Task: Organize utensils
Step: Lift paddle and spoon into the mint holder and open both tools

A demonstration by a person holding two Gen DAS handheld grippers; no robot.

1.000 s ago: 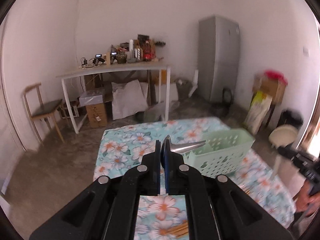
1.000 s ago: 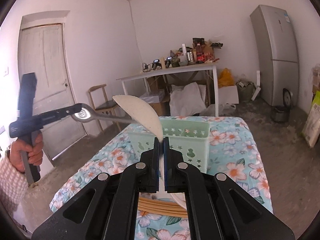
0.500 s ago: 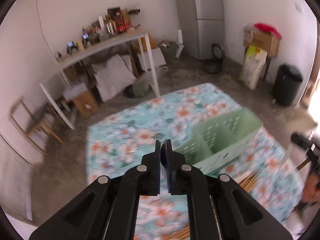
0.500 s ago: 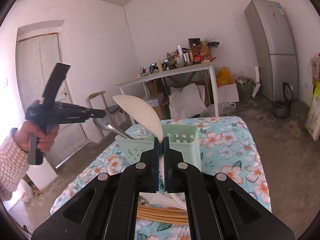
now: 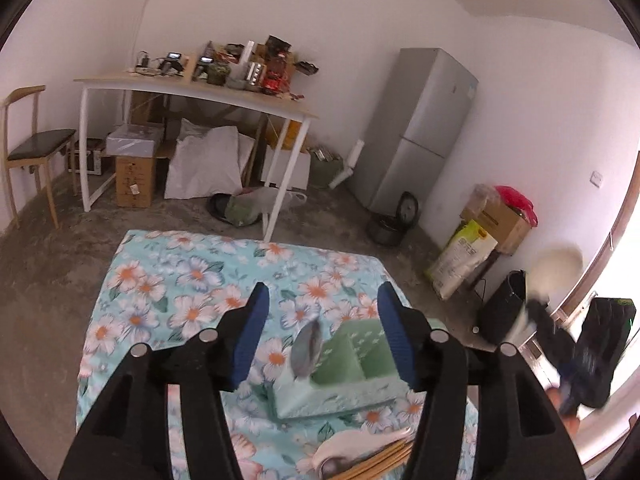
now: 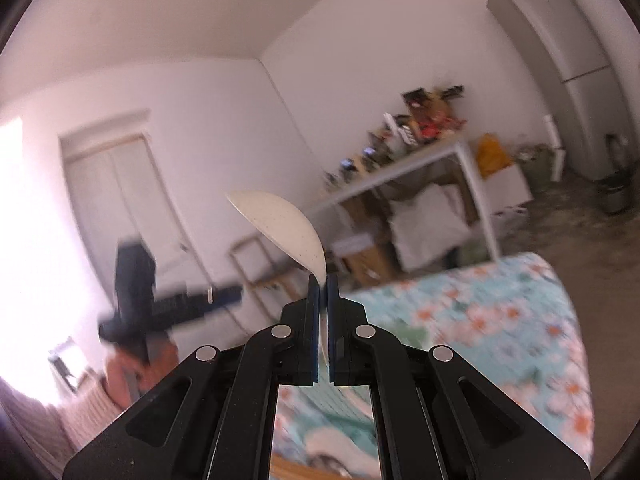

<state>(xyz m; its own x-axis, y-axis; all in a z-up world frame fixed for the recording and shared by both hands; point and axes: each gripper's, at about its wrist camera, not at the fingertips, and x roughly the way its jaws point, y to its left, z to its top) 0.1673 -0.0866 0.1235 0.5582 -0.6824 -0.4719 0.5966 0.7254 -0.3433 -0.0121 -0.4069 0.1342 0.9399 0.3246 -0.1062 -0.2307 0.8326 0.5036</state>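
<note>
The left hand-held gripper (image 5: 322,330) hangs over the flowered surface (image 5: 168,280) with its jaws opening; the blue pads (image 5: 252,340) stand well apart and press on nothing. Seen between them, a metal spoon (image 5: 307,347) stands tilted in the green basket (image 5: 352,380), bowl upward, leaning at the basket's near-left end, in what looks like the left compartment. The release looks complete, so the sound move for this gripper would be to draw straight back and up without brushing the spoon's bowl, since a knock could tip the light basket or flip the spoon out.

The right hand-held gripper (image 6: 323,280) is clamped on the thin handle of a white paddle-shaped spoon (image 6: 284,228), which rises above the fingertips and curves off to the left. It is carried off the right side of the surface, well apart from the basket. To place it well, it should be brought over a free compartment, tipped handle-down, lowered until the handle is inside the walls, and only then let go.

At the near edge of the surface lie more pieces: a white spoon (image 5: 360,440) and wooden chopsticks (image 5: 384,458), touching one another, just in front of the basket. The right wrist view is blurred, so finer detail there cannot be told.
</note>
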